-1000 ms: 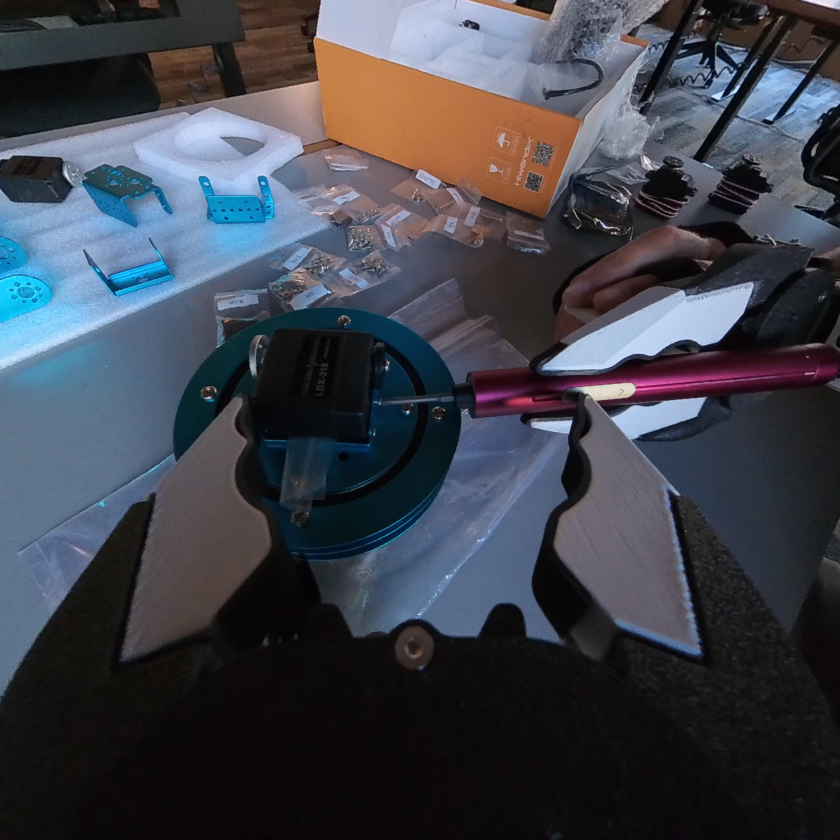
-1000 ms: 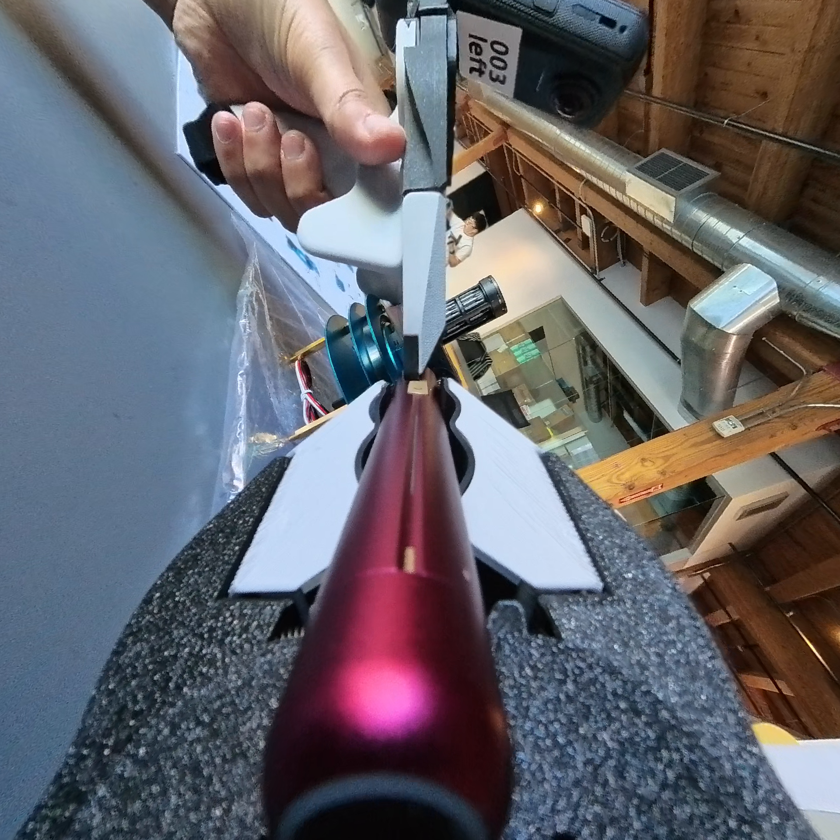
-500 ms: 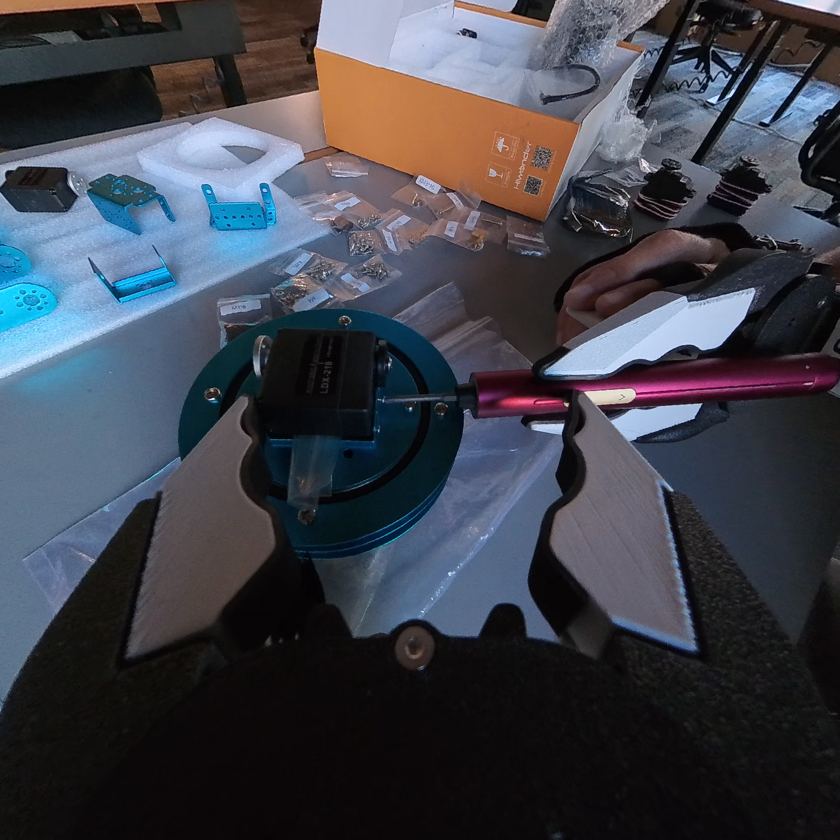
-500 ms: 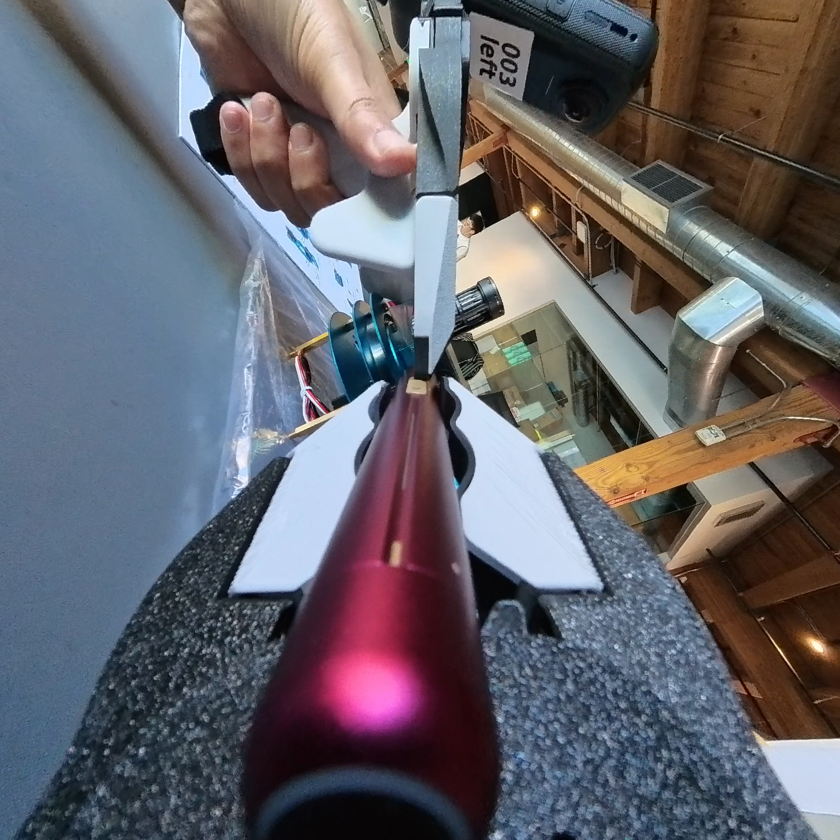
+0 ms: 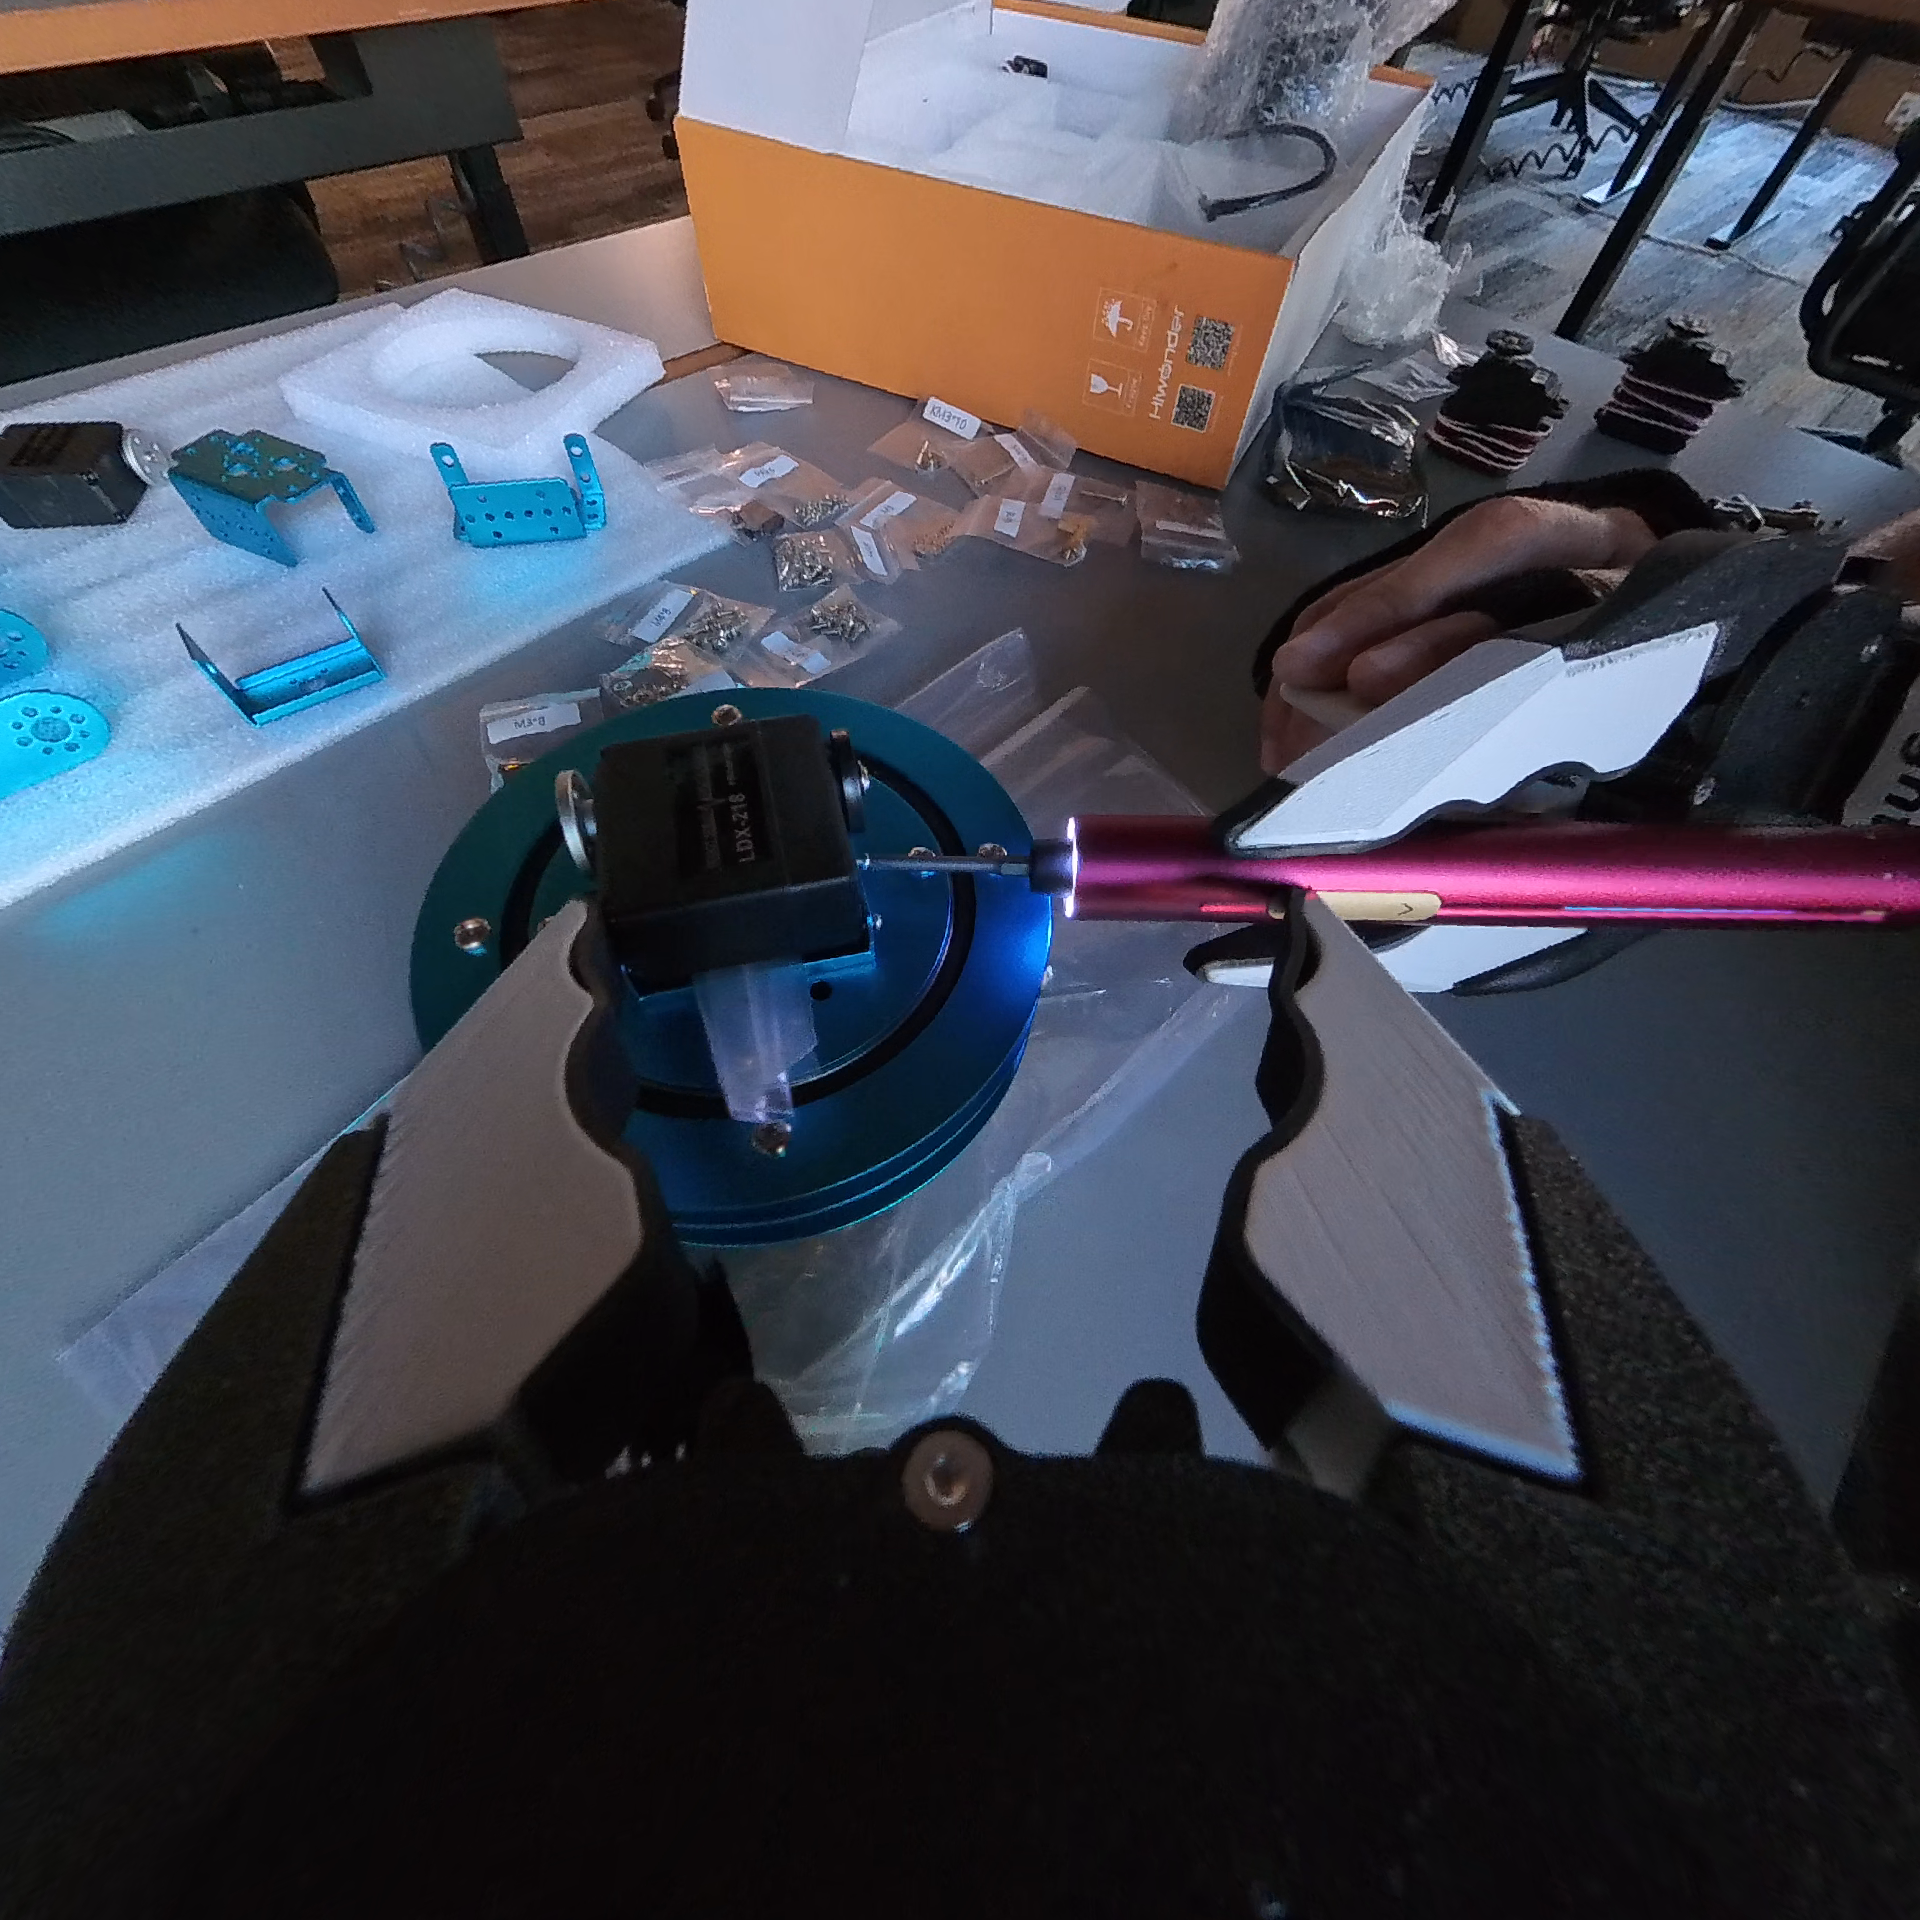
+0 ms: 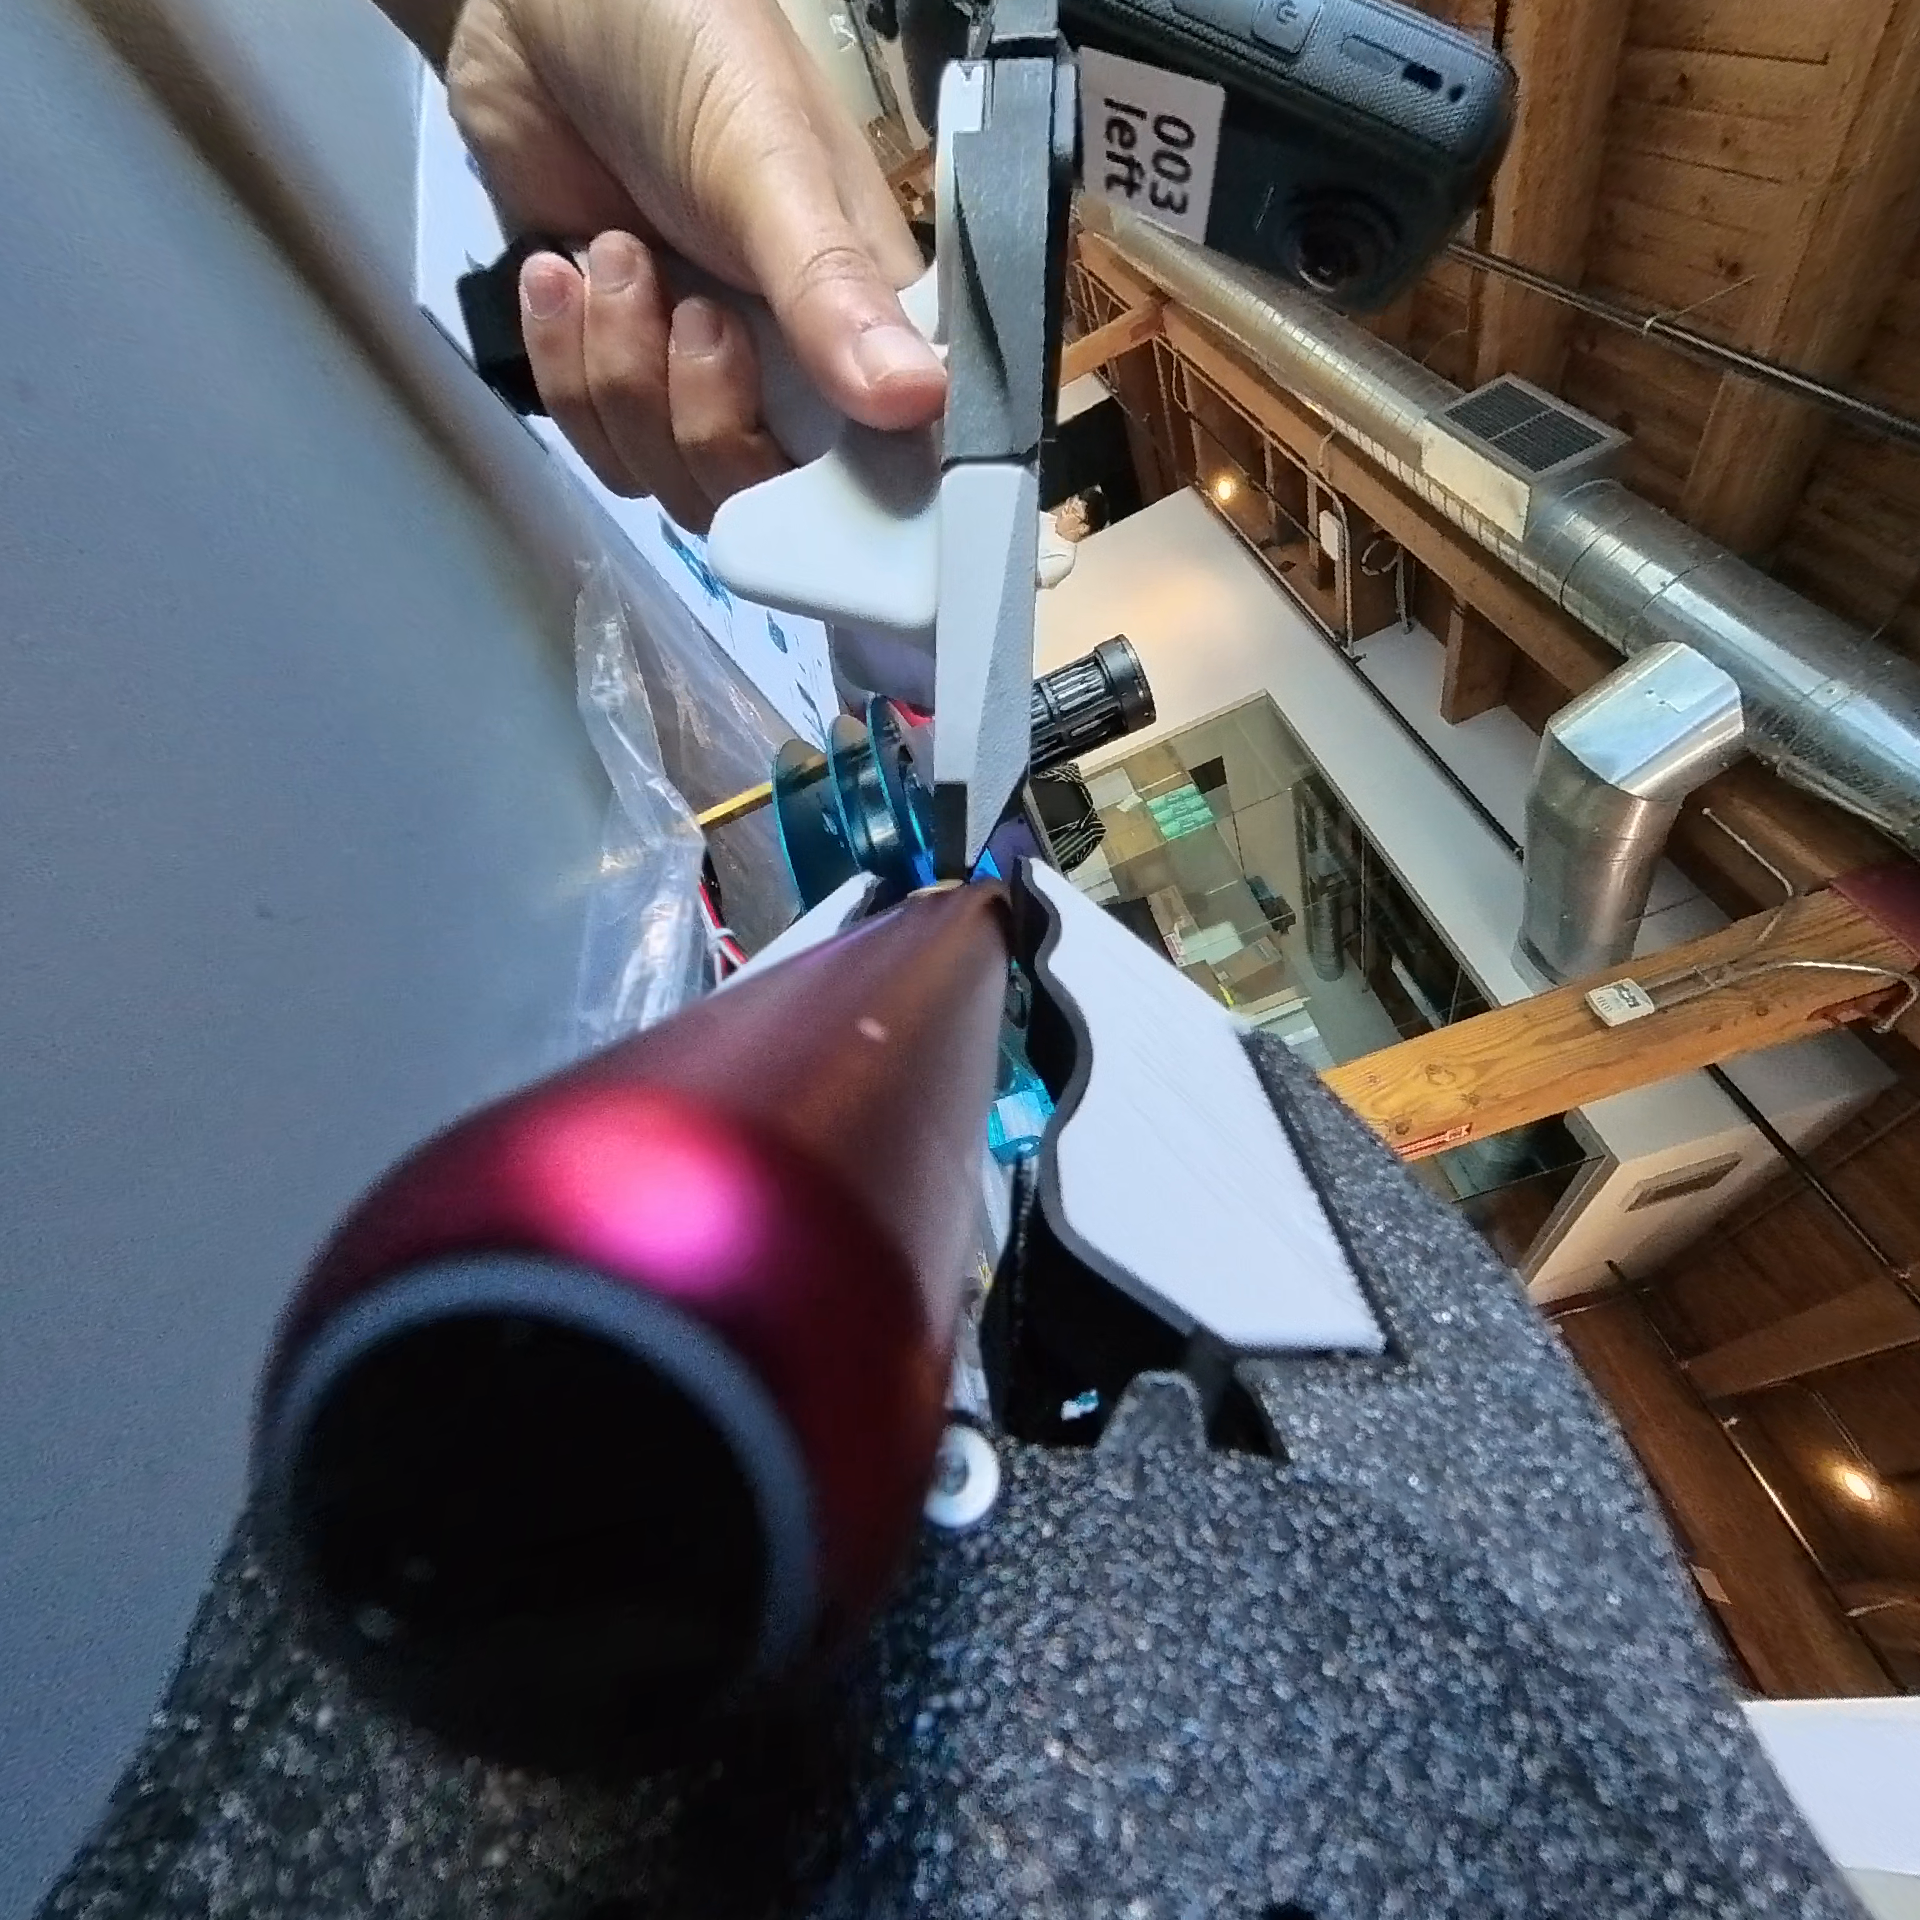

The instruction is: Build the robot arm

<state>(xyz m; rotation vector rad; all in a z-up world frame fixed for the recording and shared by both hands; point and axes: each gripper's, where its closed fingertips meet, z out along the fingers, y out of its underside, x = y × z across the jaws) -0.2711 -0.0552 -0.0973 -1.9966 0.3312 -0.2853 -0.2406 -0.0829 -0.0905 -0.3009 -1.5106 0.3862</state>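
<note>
Screwdriver (image 5: 1455,883), gripped crosswise in right tongs (image 5: 1236,894), bit at black servo (image 5: 727,831); left tongs (image 5: 935,966) open, straddling servo and blue disc (image 5: 935,1091).

left gripper (image 5: 930,945) spread, right gripper (image 6: 935,894) apparently clamped

Grey worktable (image 5: 1714,1122) under dim light; dark wood-plank floor (image 5: 582,78) behind, black desk legs (image 5: 1621,208) at far right; overhead, timber beams (image 6: 1621,1039) and silver ventilation ducting (image 6: 1662,582), small ceiling lamps (image 6: 1860,1481) lit.
</note>
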